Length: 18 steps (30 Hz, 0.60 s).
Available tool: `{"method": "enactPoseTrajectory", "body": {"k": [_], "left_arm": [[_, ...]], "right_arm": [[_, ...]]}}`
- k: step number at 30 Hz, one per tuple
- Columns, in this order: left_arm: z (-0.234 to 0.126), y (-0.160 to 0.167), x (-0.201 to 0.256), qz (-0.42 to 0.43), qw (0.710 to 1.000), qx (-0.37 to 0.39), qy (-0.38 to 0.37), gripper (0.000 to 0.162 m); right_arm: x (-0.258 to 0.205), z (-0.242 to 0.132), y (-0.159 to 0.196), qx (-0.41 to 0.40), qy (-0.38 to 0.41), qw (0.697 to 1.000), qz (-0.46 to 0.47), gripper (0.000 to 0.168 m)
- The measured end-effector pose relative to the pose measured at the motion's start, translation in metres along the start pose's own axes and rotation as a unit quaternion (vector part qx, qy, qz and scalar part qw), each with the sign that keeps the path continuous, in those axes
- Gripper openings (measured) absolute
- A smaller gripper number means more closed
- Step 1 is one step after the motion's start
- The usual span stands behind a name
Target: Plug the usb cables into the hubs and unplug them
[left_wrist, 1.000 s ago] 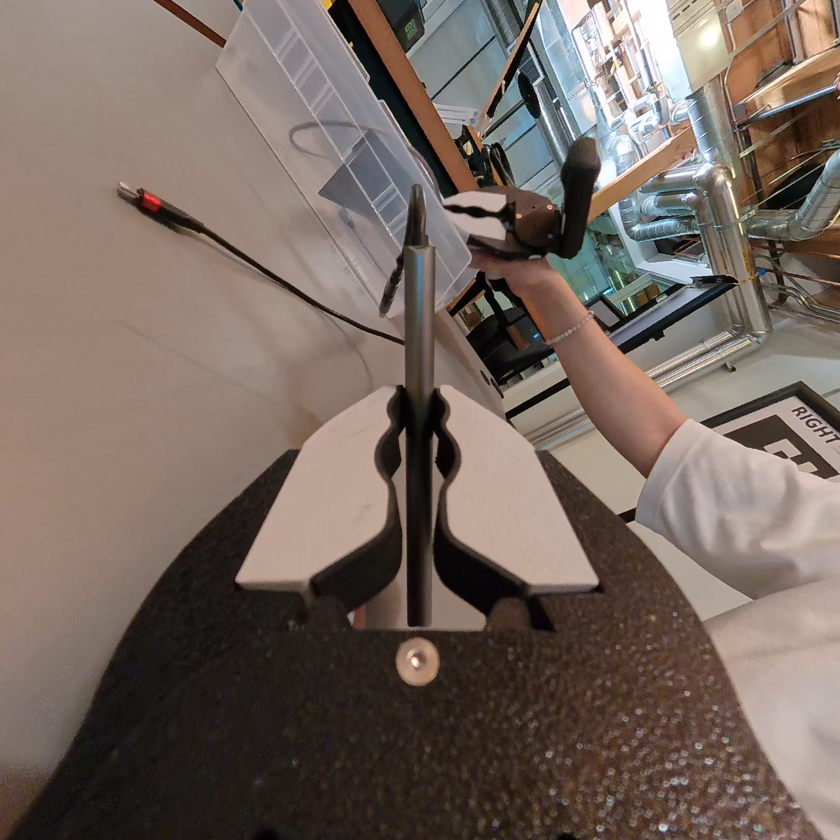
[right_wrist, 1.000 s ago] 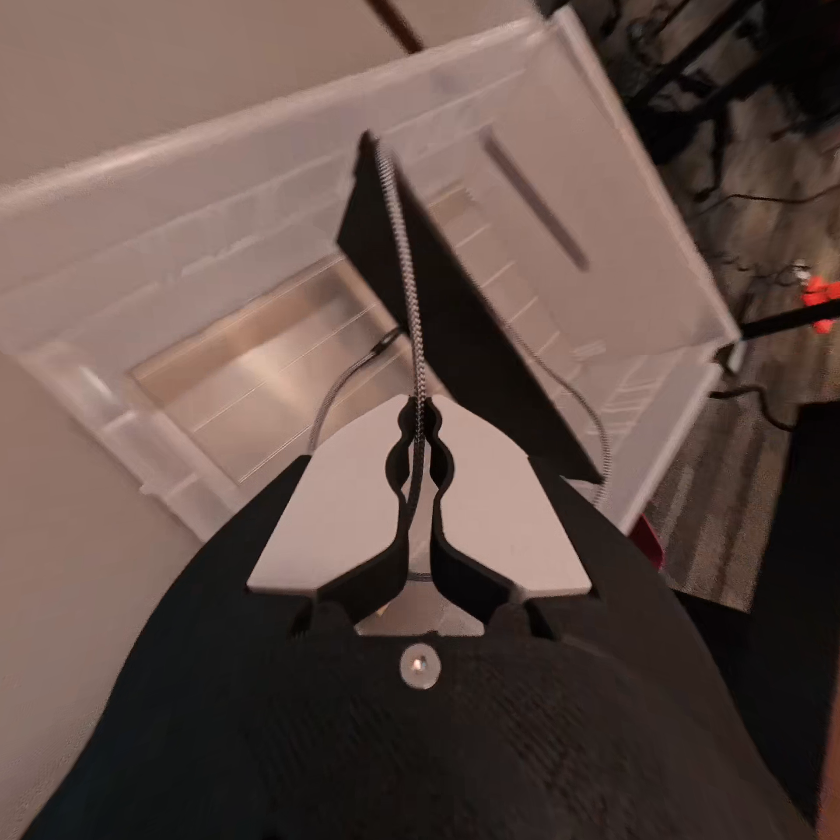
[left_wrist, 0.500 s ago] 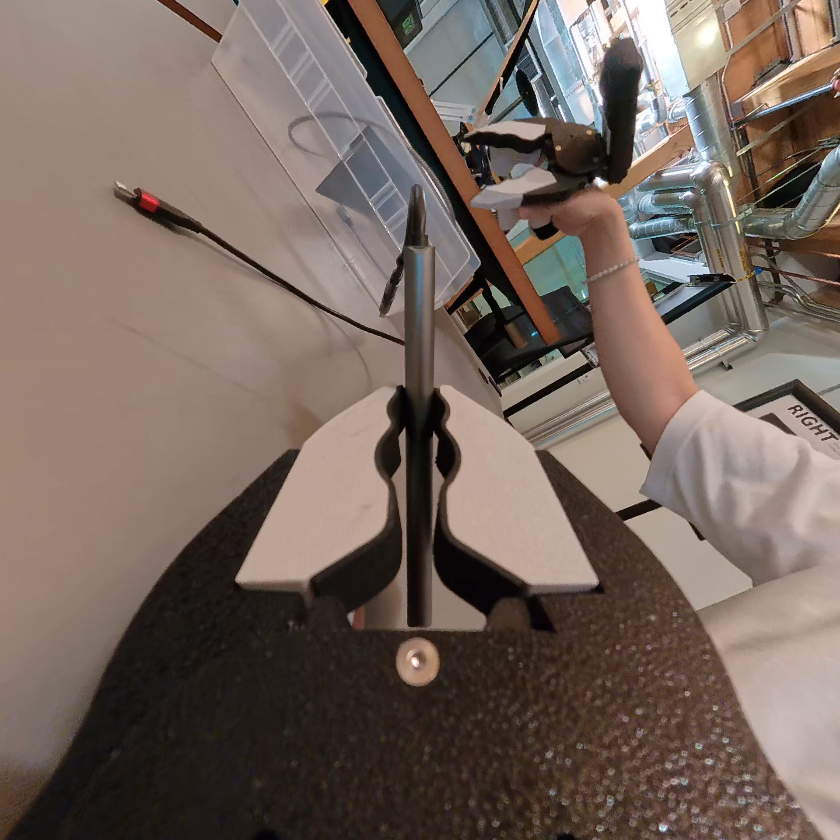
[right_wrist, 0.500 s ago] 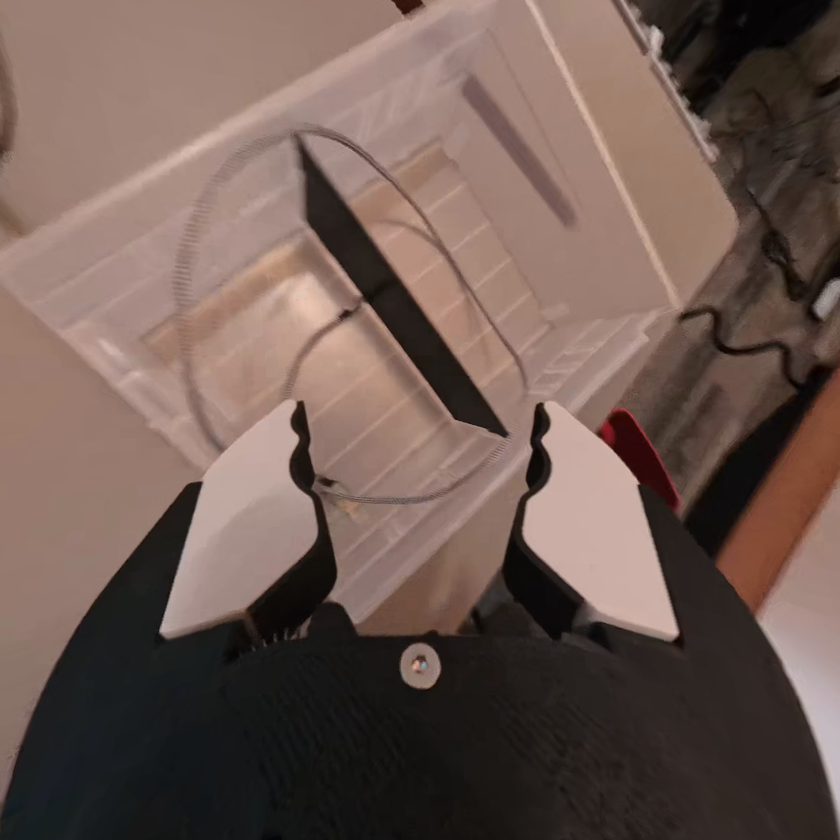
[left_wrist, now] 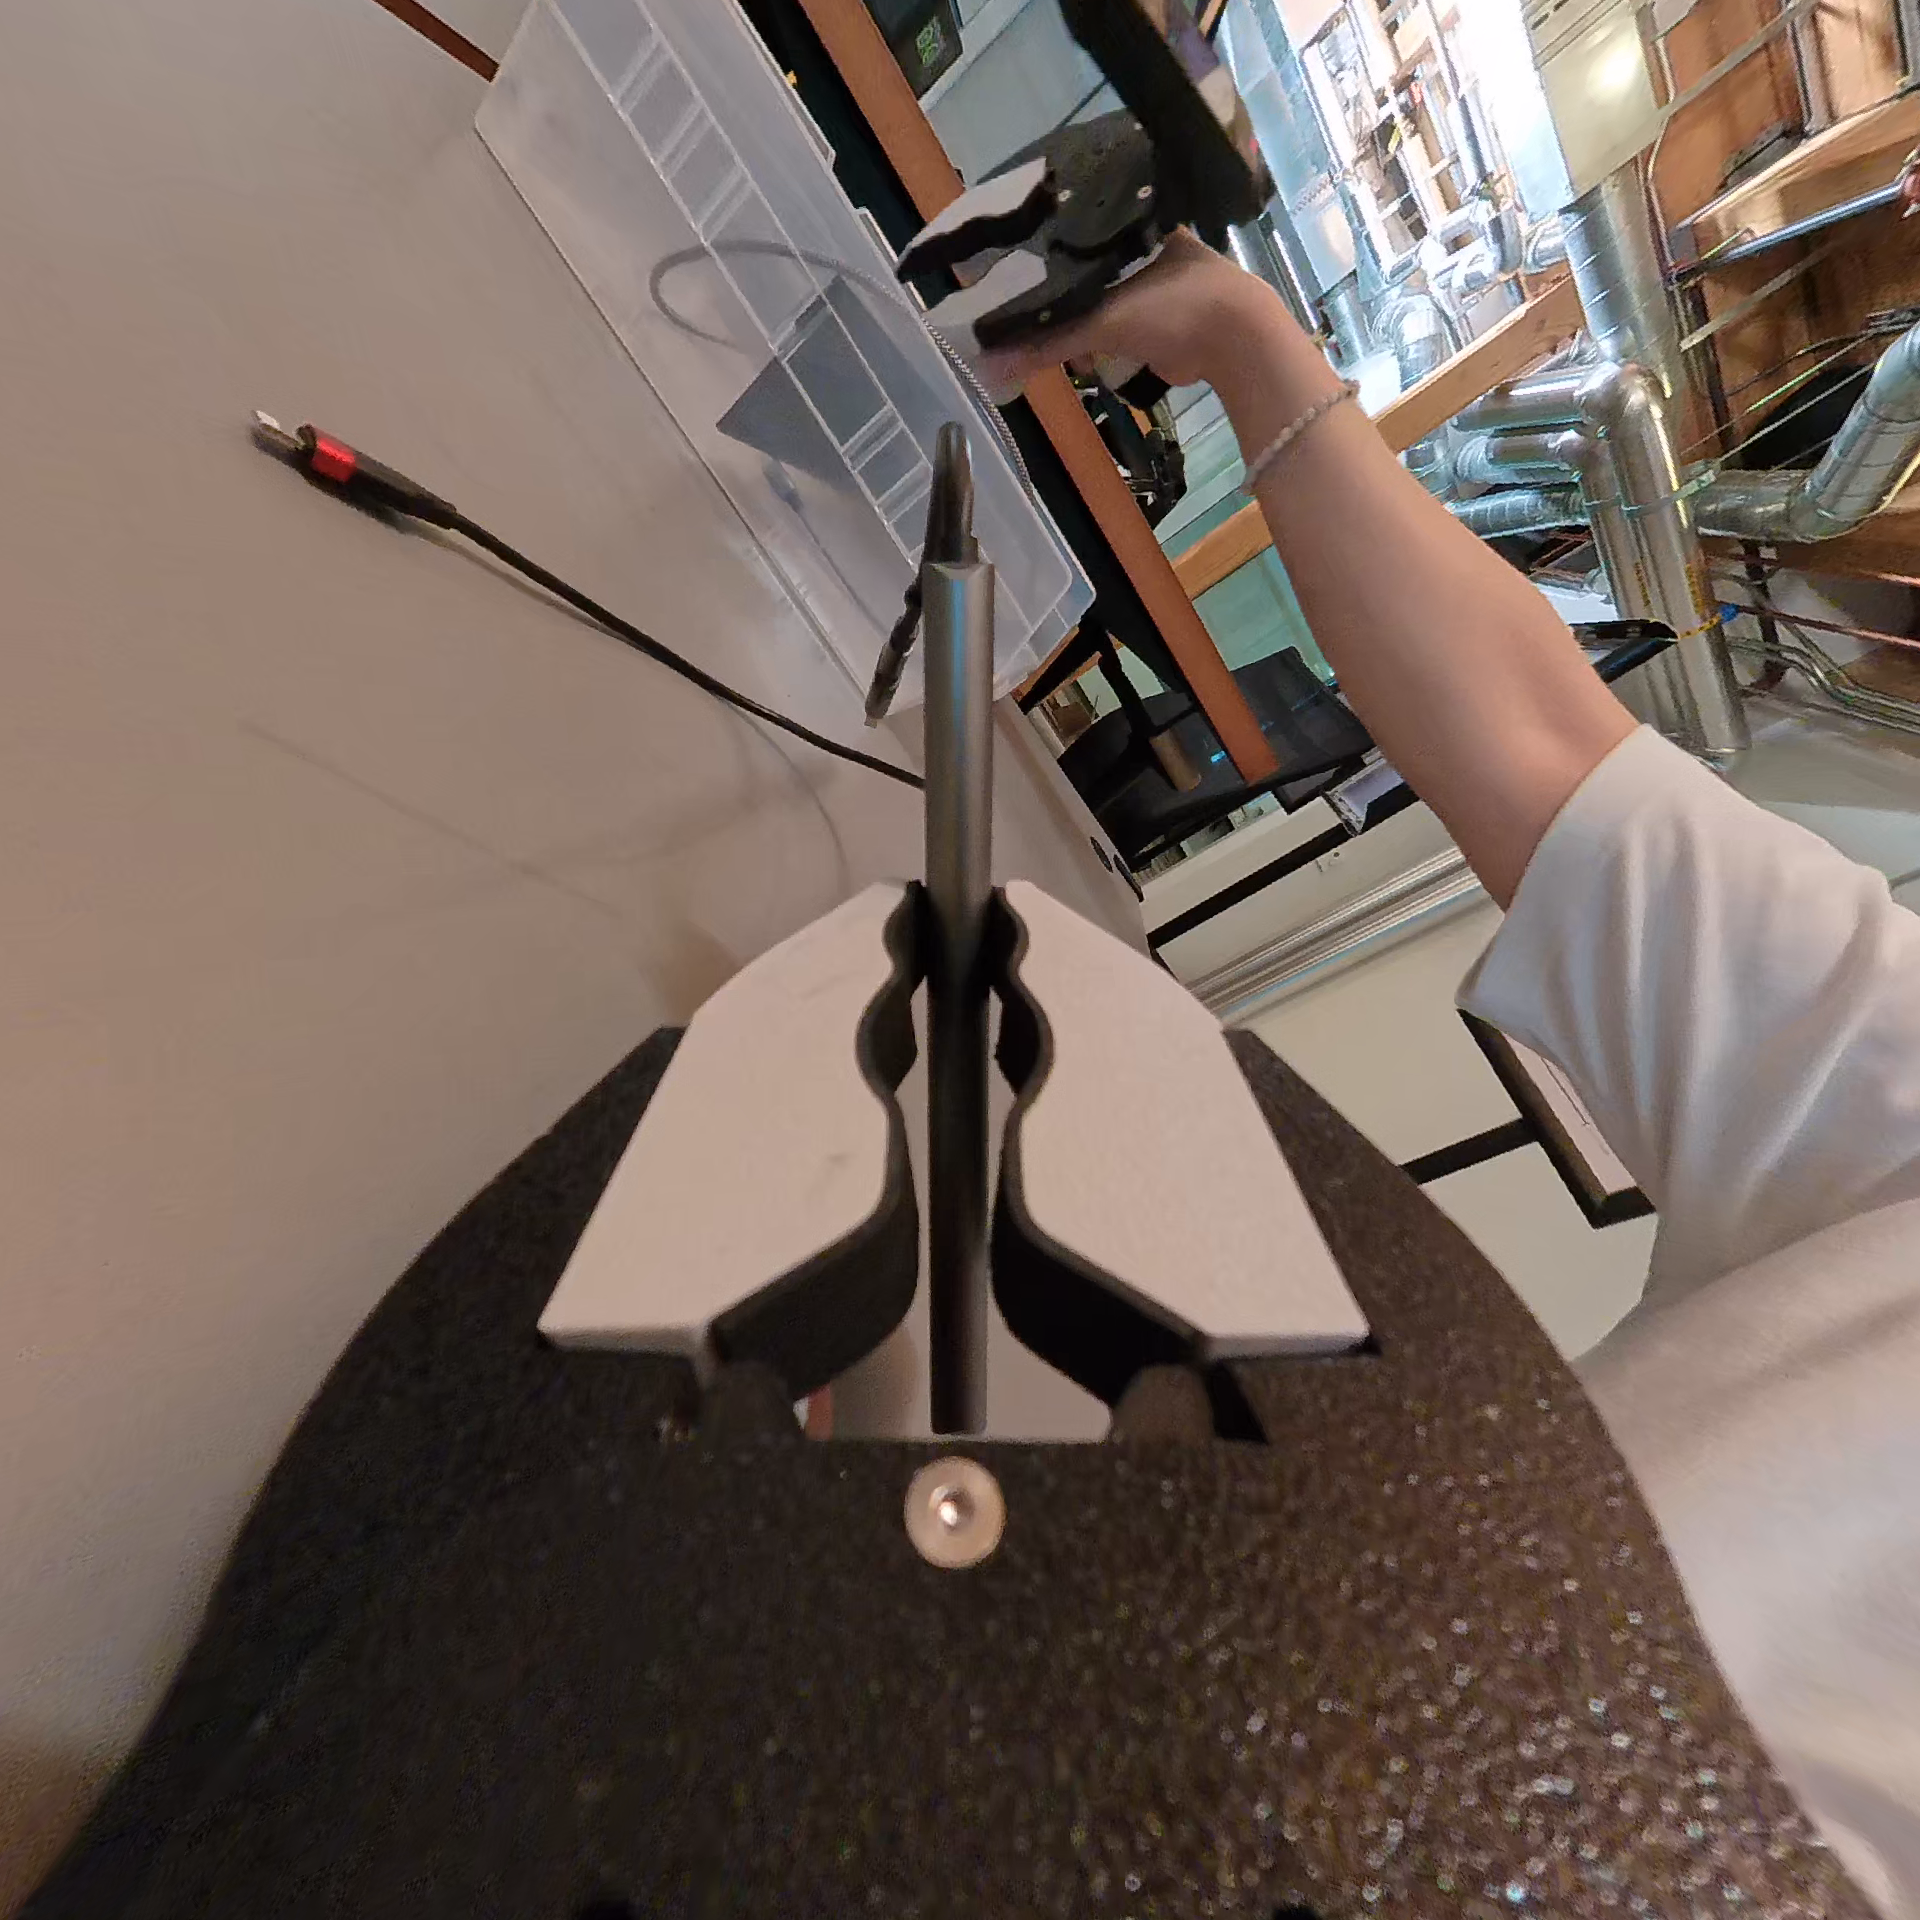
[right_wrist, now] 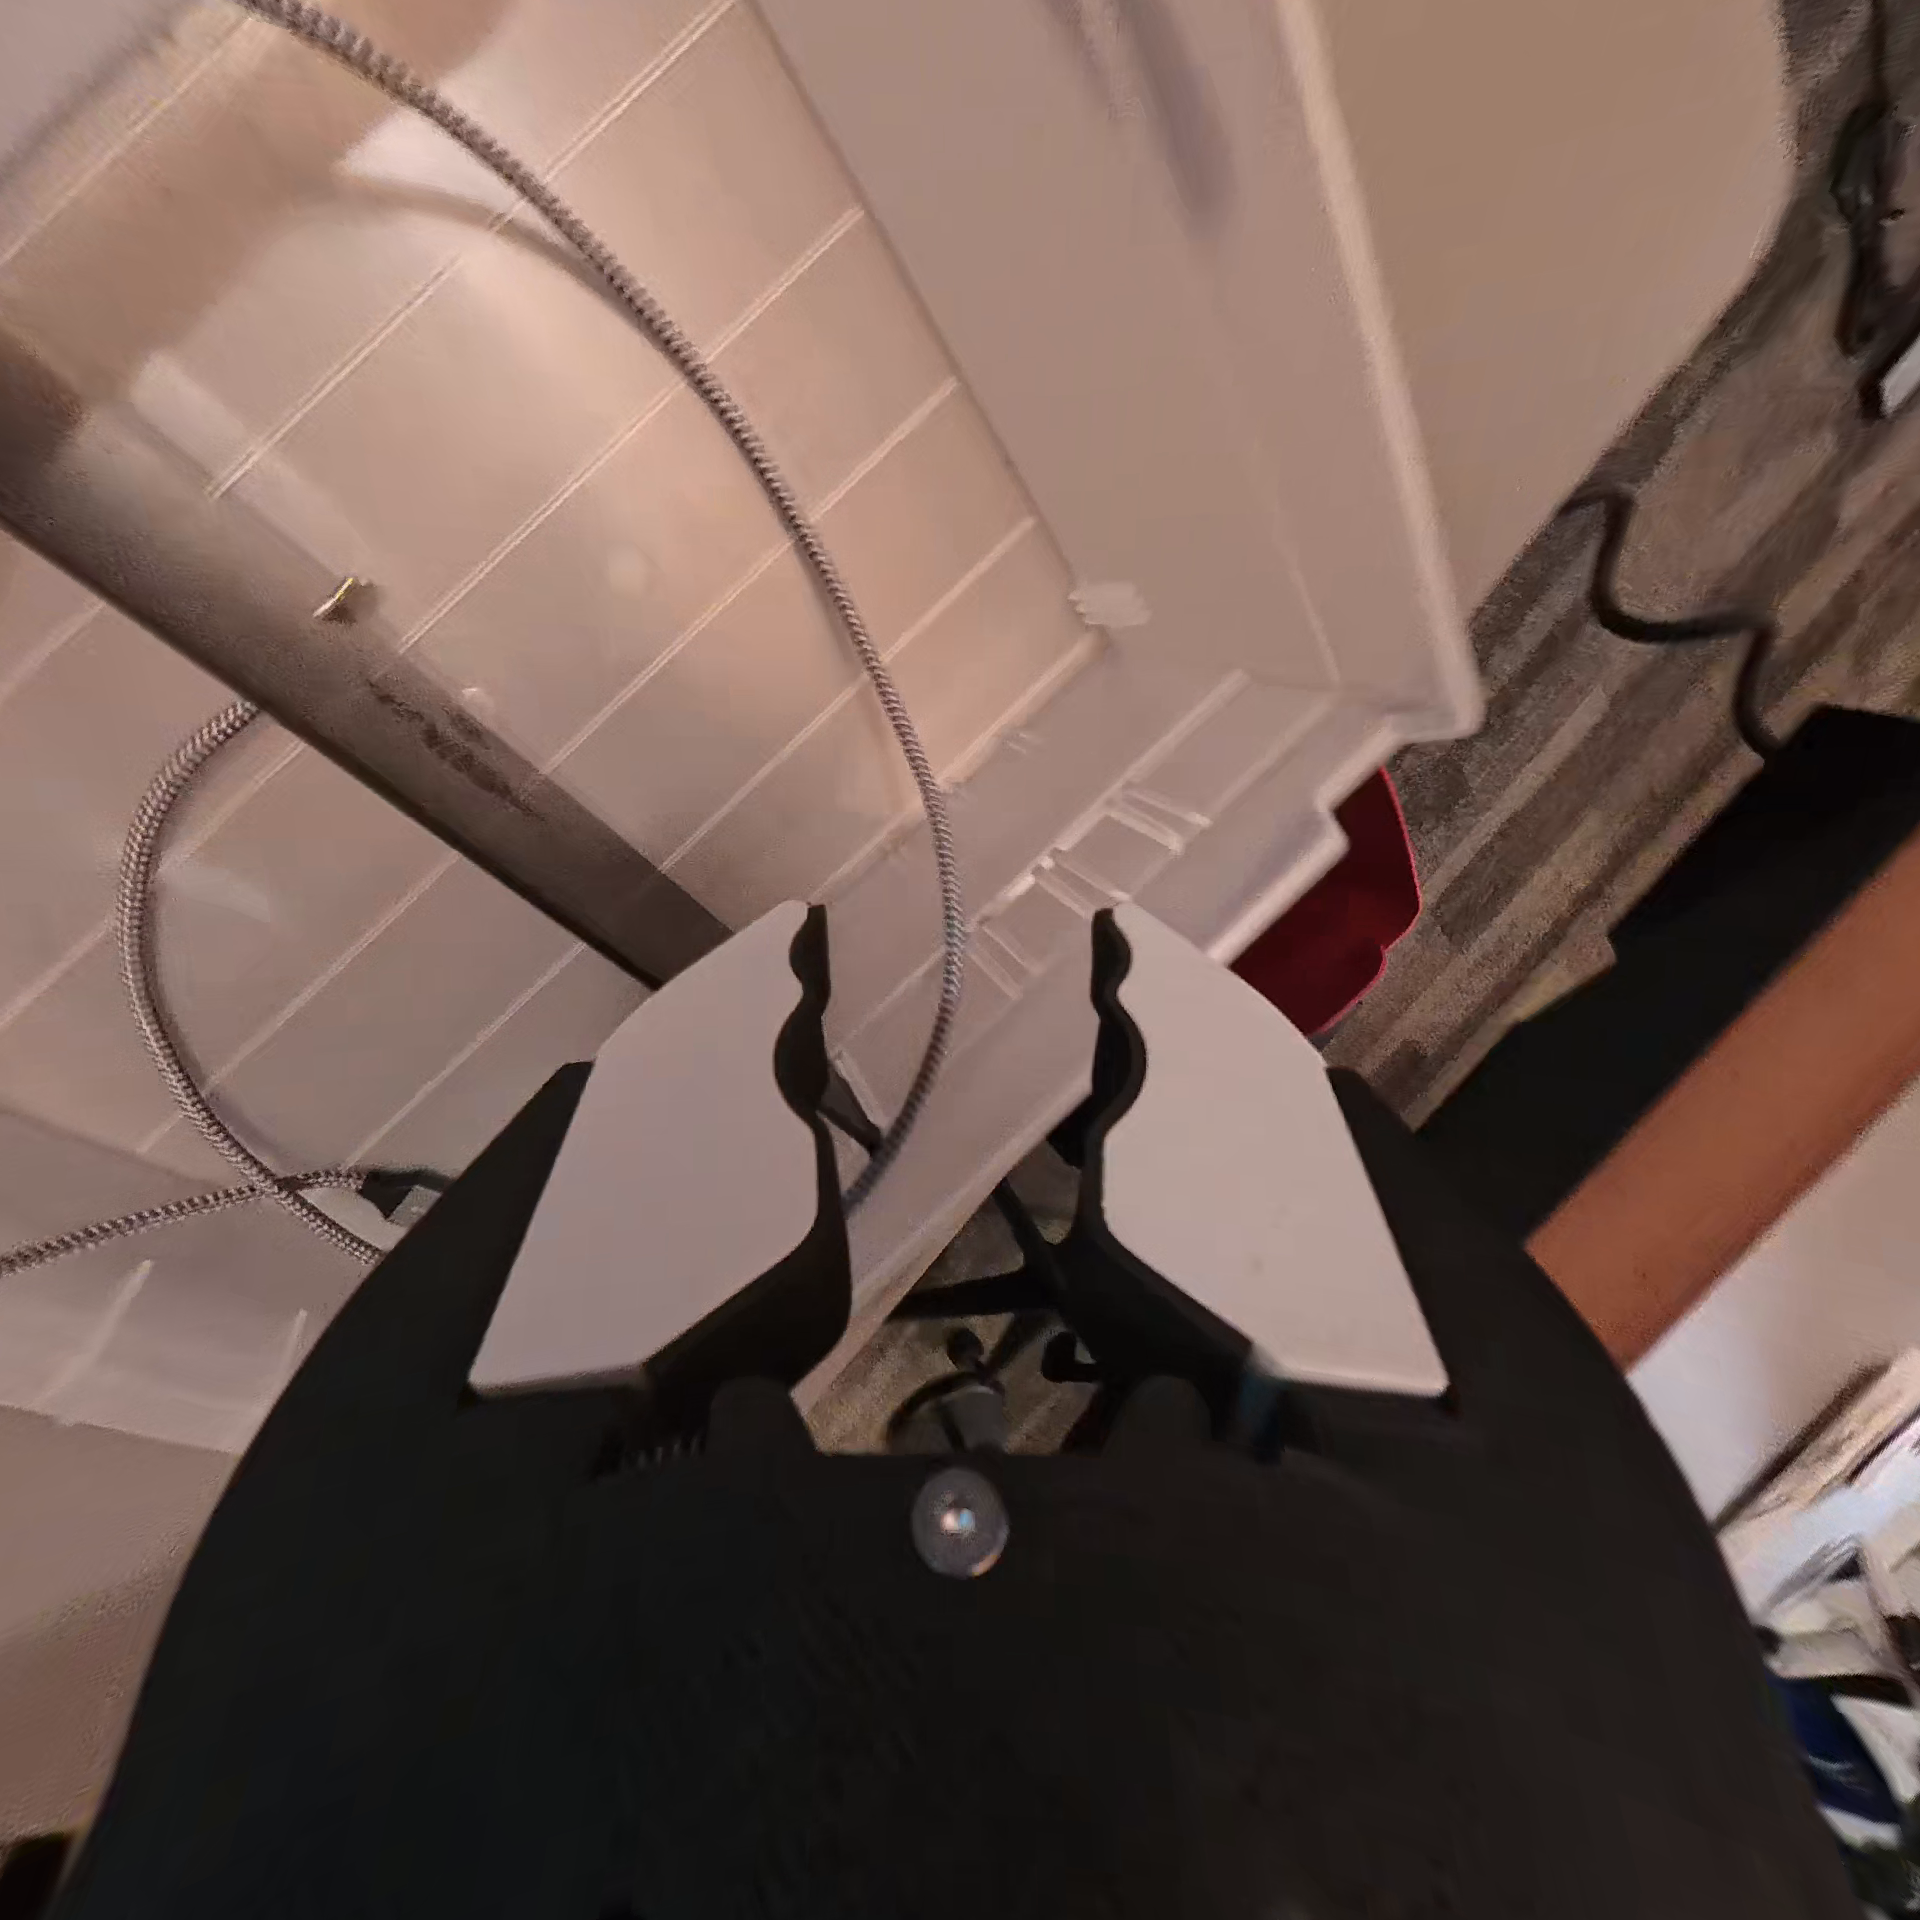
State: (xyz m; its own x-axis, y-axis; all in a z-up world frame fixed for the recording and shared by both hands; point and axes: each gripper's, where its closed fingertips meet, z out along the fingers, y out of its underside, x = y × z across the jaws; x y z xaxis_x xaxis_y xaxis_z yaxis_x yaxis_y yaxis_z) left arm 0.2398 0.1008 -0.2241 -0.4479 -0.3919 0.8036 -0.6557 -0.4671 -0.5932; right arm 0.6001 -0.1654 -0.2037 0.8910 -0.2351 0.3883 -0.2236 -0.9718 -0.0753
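My left gripper (left_wrist: pixel 958 906) is shut on a slim grey hub (left_wrist: pixel 958 748), held edge-on and pointing away above the white table (left_wrist: pixel 260 831). A short lead with a plug (left_wrist: pixel 891 665) hangs from the hub's far end. A black cable with a red USB plug (left_wrist: pixel 324 457) lies on the table to the left. My right gripper (right_wrist: pixel 956 925) is open and empty, over the clear box (right_wrist: pixel 1039 468). It also shows in the left wrist view (left_wrist: pixel 971 275). In the box lie a second grey hub (right_wrist: pixel 343 665) and its braided cable (right_wrist: pixel 748 436).
The clear compartment box (left_wrist: pixel 665 177) sits at the table's far edge. A person's arm in a white sleeve (left_wrist: pixel 1662 987) reaches across on the right. Beyond the table edge are a red object (right_wrist: pixel 1340 925) on the floor and a wooden board (right_wrist: pixel 1714 1132). Spacing between my two grippers at the tips: around 45 centimeters.
My right gripper let go of the braided cable, opened, rose, then moved in closer over the box. The cable now lies loose in the box. My left gripper kept its hold.
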Motion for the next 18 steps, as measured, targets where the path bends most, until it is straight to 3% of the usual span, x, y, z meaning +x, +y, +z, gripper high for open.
{"method": "enactPoseTrajectory", "body": {"k": [2, 8, 11, 14, 16, 18], "left_arm": [[0.0, 0.0, 0.0, -0.001, 1.0, 0.0, 0.001, 0.009], [0.0, 0.001, 0.0, -0.001, 1.0, -0.002, 0.001, 0.009], [0.0, 0.0, 0.0, -0.002, 1.0, -0.001, 0.002, 0.009], [0.0, 0.0, 0.0, -0.003, 1.0, 0.0, 0.002, 0.009], [0.0, 0.0, 0.0, -0.003, 1.0, 0.0, 0.002, 0.009], [0.0, 0.0, 0.0, -0.003, 1.0, 0.0, 0.003, 0.009]], "right_arm": [[-0.005, 0.011, 0.004, -0.031, -0.006, 0.999, -0.038, 0.048], [0.001, 0.03, 0.016, -0.119, 0.022, 0.986, -0.119, 0.027], [0.005, 0.035, 0.022, -0.162, 0.035, 0.974, -0.156, 0.026], [0.005, 0.037, 0.023, -0.188, 0.035, 0.965, -0.181, 0.018], [0.002, 0.037, 0.024, -0.195, 0.025, 0.96, -0.198, 0.004], [0.003, 0.036, 0.023, -0.192, 0.027, 0.962, -0.192, 0.004]]}}
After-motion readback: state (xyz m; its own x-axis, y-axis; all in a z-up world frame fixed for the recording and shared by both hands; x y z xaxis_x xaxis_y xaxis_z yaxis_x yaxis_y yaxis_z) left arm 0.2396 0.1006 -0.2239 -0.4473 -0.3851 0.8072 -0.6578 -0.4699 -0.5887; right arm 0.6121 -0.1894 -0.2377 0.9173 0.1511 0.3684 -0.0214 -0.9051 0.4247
